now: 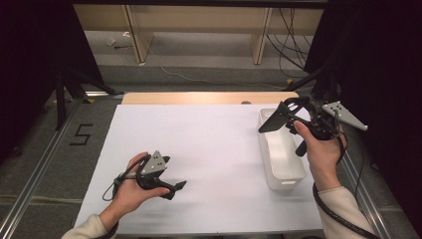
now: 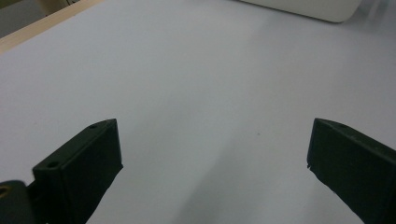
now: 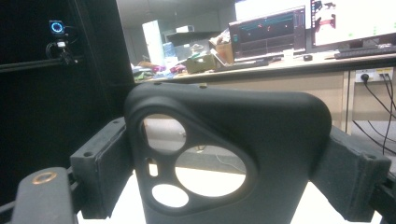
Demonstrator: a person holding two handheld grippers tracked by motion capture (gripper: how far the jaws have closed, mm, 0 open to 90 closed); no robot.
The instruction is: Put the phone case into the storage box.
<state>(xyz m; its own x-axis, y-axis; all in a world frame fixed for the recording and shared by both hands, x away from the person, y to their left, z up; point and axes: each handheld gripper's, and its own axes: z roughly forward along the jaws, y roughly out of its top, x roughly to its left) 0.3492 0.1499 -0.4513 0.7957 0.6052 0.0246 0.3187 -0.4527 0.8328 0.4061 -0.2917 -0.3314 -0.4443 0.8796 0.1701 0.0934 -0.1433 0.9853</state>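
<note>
Right gripper clamped across black phone case above white bin; left gripper open, empty; likely light, bendy, best pinched by side edges.

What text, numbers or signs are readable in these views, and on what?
"5": black digit marked on the grey floor left of the table.
Monitors behind the black phone case in the right gripper view: coloured graphics and text, too blurred to read.
White bin, both grippers: no readable markings.
</note>
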